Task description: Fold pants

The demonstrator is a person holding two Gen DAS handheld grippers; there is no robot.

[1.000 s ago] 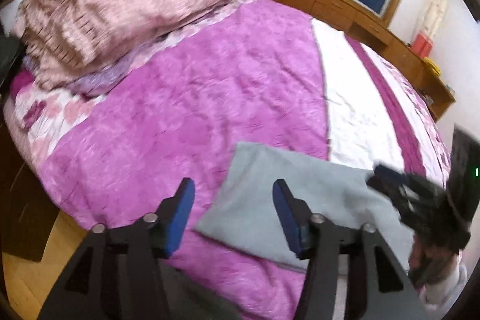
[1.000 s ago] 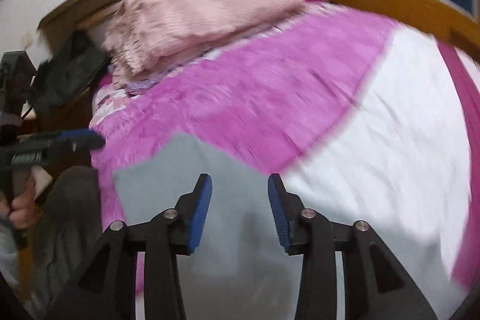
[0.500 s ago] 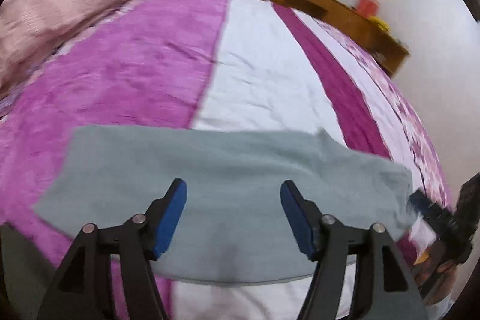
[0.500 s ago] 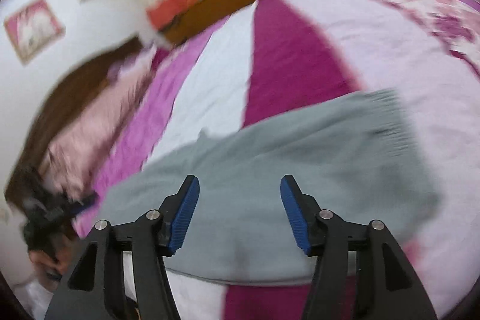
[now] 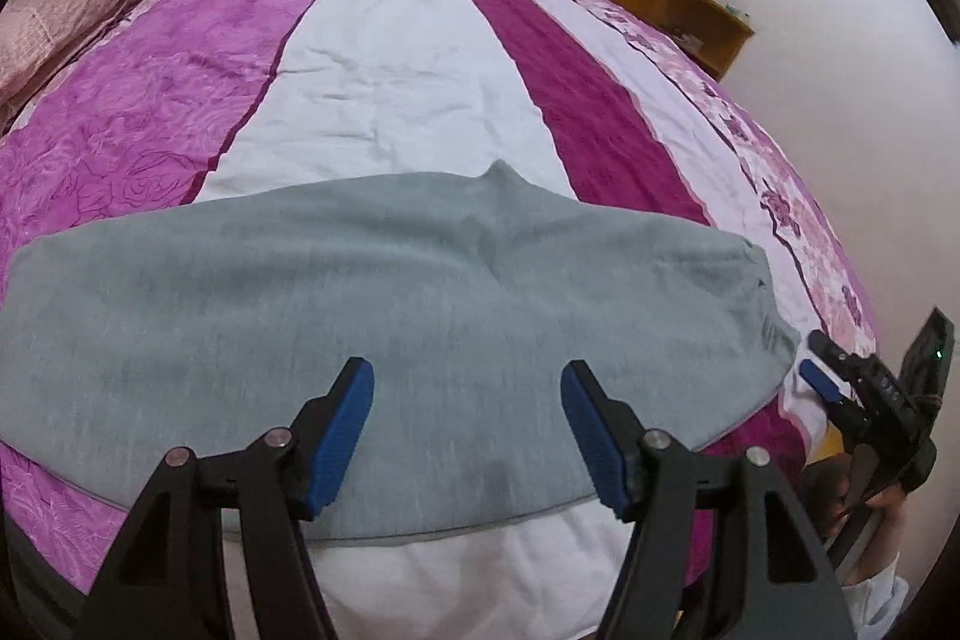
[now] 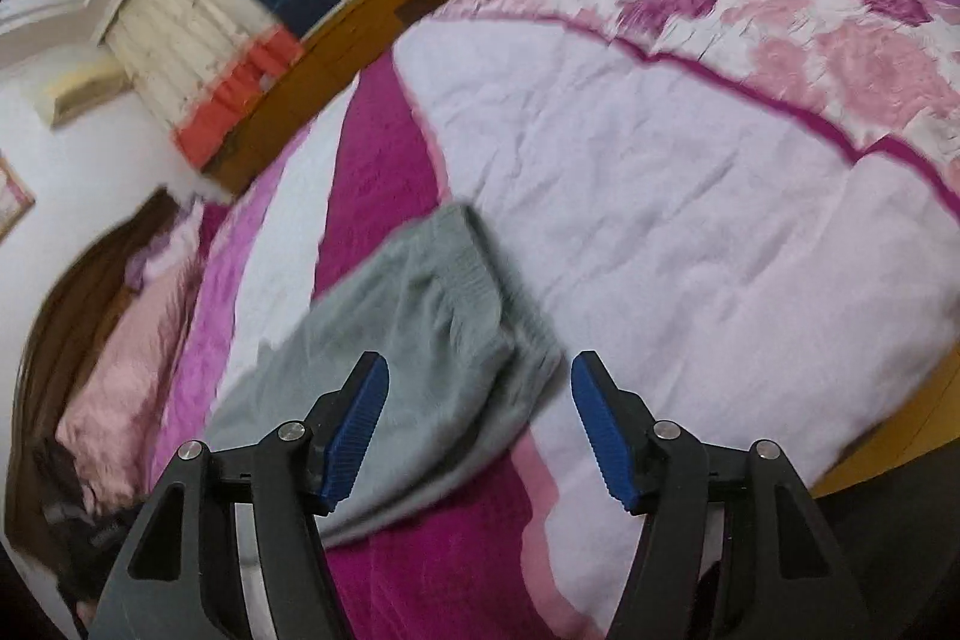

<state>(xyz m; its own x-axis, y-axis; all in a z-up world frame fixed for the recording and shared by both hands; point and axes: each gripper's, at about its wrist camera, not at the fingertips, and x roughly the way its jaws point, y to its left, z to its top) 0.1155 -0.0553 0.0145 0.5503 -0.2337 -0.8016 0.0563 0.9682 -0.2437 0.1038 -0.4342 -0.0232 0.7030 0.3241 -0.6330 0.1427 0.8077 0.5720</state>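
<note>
Already laid flat, the grey pants (image 5: 390, 316) stretch sideways across the near edge of a bed covered by a striped quilt (image 5: 390, 58) in pink, white and magenta. They look folded once lengthwise, leg over leg (a small peak at the far edge suggests the crotch), with the ribbed cuffs (image 6: 480, 268) at the right end. That first fold appears done; what seems left is folding the long strip across itself into a compact bundle.

The left gripper (image 5: 468, 424) hovers above the middle of the pants, blue pads apart, nothing between them and no cloth pinched. The right gripper (image 6: 480, 418) hangs over the cuff end, its jaws having just been opening; they stand apart, with only the fabric lying below and nothing clamped. From the left view it sits just beside the cuffs. A pink pillow (image 5: 66, 4) rests at the head of the bed, well apart from the pants.
</note>
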